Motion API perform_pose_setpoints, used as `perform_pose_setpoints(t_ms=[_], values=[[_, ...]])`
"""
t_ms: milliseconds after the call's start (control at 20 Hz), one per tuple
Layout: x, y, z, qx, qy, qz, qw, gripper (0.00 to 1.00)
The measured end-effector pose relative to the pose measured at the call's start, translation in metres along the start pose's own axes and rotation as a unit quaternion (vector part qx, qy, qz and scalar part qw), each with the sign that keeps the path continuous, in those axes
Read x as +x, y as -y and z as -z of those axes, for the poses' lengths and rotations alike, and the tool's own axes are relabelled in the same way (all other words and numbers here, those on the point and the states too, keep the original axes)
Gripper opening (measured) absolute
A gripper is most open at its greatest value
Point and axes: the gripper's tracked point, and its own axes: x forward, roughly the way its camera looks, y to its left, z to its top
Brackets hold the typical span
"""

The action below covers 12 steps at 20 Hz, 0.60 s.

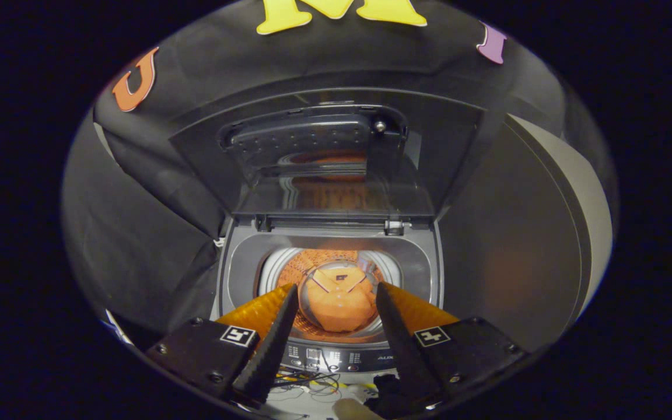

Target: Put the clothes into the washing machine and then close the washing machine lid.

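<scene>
One washing machine [330,256], one garment [339,309].

orange clothes [339,306], grey washing machine [242,256]

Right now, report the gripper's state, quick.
Gripper: open, fingers spread apart and holding nothing, poised above the open washing machine with its drum between and beyond them; lid is still up.

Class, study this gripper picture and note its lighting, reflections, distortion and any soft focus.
Gripper view: fisheye bends the washing machine body and raised lid edges into curves; the lid's glossy panel carries an orange reflection of the drum; light falls mostly into the drum, while the surroundings stay dim; the open gripper fingers loom large near the lens; the items below them look soft.
</scene>
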Motion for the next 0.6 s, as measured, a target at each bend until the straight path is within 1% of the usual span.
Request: perform_pose_setpoints(t_ms=[150,300,400,450,600], values=[[-0.004,0.003,0.002,-0.004,0.003,0.001,1.000,0.84],[-0.013,0.005,-0.004,-0.017,0.024,0.008,1.000,0.84],[-0.026,0.004,-0.012,-0.028,0.044,0.013,0.999,0.84],[-0.024,0.007,-0.014,-0.037,0.056,0.018,0.998,0.84],[-0.038,0.005,-0.038,-0.065,0.101,0.031,0.992,0.84]])
